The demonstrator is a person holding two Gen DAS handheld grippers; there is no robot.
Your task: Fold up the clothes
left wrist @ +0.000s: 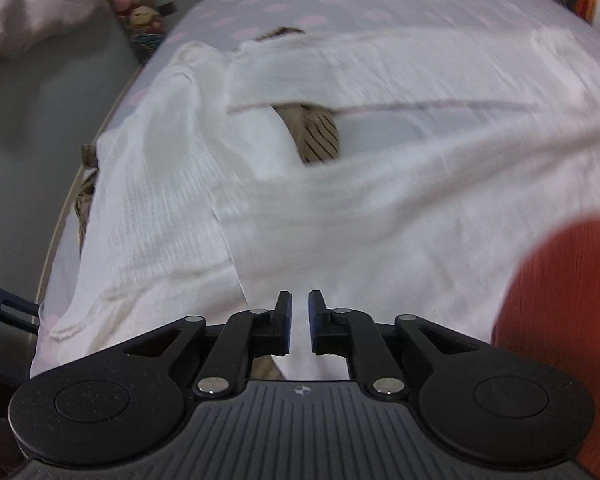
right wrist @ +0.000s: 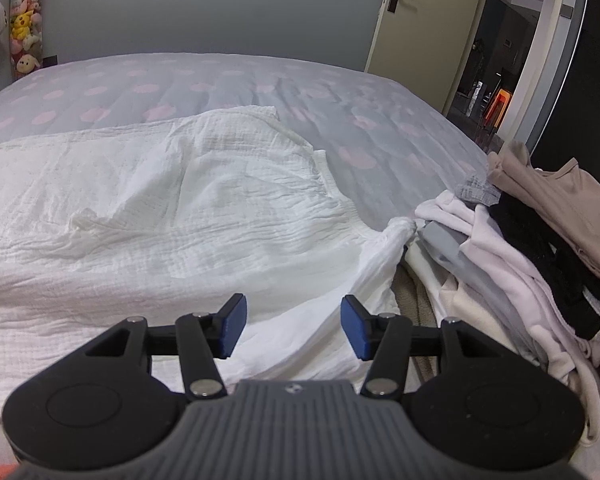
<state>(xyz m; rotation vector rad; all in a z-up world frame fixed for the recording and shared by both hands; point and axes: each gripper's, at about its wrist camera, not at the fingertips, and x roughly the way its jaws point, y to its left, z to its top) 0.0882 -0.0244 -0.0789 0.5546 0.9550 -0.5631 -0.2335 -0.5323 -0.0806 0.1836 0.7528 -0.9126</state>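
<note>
A white crinkled garment [left wrist: 172, 208] lies spread over the bed, part of it blurred where it stretches to the right. My left gripper [left wrist: 300, 320] is at its near edge, jaws almost together with a strip of the white cloth pinched between them. In the right wrist view the same white garment [right wrist: 188, 208] lies rumpled across the bed. My right gripper [right wrist: 294, 328] hovers open over its near right edge, with nothing between the blue pads [right wrist: 233, 328].
A brown striped garment [left wrist: 318, 136] shows from under the white one. The bed sheet [right wrist: 260, 88] is grey with pink dots. A pile of clothes [right wrist: 520, 248] sits at the bed's right. A red sleeve [left wrist: 560, 300] is close by. Plush toys [right wrist: 26, 24] hang on the wall; a door [right wrist: 420, 20] stands open.
</note>
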